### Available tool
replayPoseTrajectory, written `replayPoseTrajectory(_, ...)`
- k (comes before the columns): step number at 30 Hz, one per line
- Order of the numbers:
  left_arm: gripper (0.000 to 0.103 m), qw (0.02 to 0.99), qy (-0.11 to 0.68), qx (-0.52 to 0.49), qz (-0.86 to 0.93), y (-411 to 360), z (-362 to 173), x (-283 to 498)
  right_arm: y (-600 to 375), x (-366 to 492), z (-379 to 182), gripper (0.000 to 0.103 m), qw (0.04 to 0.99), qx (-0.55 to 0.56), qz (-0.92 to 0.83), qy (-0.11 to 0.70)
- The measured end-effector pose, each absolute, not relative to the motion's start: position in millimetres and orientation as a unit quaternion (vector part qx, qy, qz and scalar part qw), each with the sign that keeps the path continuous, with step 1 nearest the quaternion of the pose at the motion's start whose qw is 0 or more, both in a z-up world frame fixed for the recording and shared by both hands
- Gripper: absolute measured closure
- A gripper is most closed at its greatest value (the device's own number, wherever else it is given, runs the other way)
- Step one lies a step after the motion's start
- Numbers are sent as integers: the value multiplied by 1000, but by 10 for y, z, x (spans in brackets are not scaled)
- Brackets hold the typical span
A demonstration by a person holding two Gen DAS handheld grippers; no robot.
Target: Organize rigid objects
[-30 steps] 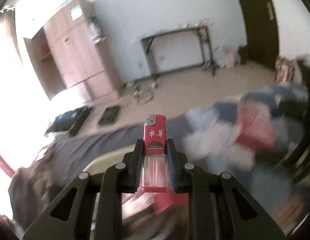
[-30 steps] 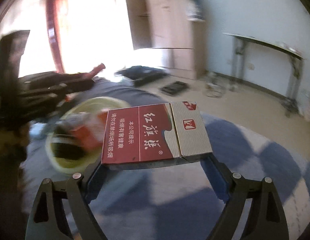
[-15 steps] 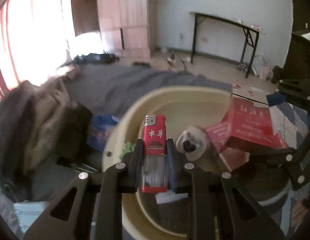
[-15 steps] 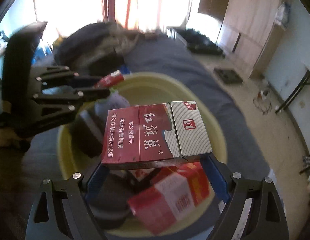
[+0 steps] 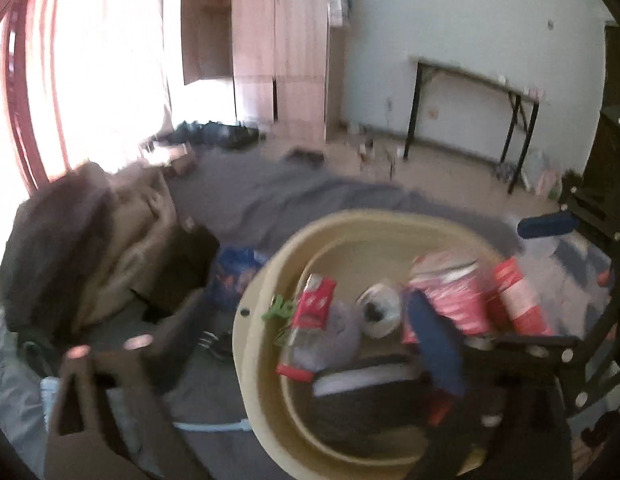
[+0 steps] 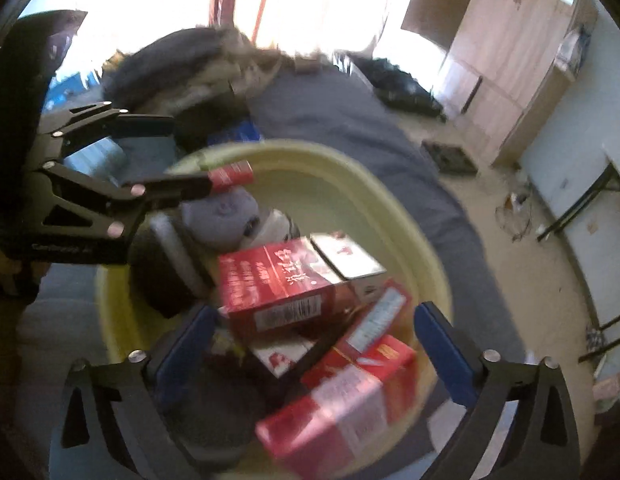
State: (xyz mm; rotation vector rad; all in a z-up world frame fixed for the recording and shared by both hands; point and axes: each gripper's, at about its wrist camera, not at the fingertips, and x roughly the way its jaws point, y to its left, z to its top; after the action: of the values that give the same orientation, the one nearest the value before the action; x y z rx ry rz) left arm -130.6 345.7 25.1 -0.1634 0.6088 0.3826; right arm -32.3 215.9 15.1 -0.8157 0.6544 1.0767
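A pale yellow basin [image 5: 254,344] [image 6: 394,200] sits on a grey blanket and holds several red cigarette boxes, a tape roll [image 5: 378,312] and a grey cloth ball [image 6: 220,216]. My right gripper [image 6: 312,354] is open above the basin; the red and grey cigarette box [image 6: 294,280] lies loose in the basin just beyond its blue pads. My left gripper [image 6: 178,156] is open at the basin's left rim. The red lighter [image 5: 308,328] [image 6: 230,174] is out of its jaws, over the basin by the lower finger; the view is blurred.
A heap of dark and tan clothes [image 5: 90,240] lies left of the basin. A wooden wardrobe [image 5: 278,48] and a black-legged table [image 5: 474,108] stand at the far wall. Small clutter lies on the floor beyond the blanket.
Both grippers opened. The cigarette box dropped from the right gripper into the basin. The lighter left the left gripper's jaws and the left gripper's fingers spread wide.
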Motion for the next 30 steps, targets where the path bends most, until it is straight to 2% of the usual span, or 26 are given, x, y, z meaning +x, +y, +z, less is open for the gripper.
replayPoseTrajectory(3, 0, 943, 249, -82, 206, 3161, 511, -1556, 1722, -409, 468, 0, 757, -318, 505, 268)
replayPoseTrajectory(6, 0, 943, 235, -93, 215, 2868, 428, -1731, 1119, -374, 629, 0, 775, -247, 521, 258)
replayPoseTrajectory(10, 0, 932, 295, -41, 206, 2308, -40, -2003, 410, -316, 365, 0, 791, -229, 502, 264)
replayPoseTrajectory(13, 0, 912, 355, -46, 202, 2116, -427, -2079, 140, -354, -18, 0, 781, -245, 502, 280)
replayPoseTrajectory(17, 0, 893, 397, -88, 192, 2044, -774, -1907, 206, -378, -476, 0, 745, -284, 505, 331)
replayPoseTrajectory(24, 0, 877, 414, -127, 206, 2157, -914, -1658, 706, -386, -898, 0, 732, -345, 498, 312)
replayPoseTrajectory(30, 0, 871, 415, -133, 227, 2235, -915, -1464, 947, -345, -982, 0, 729, -344, 505, 308)
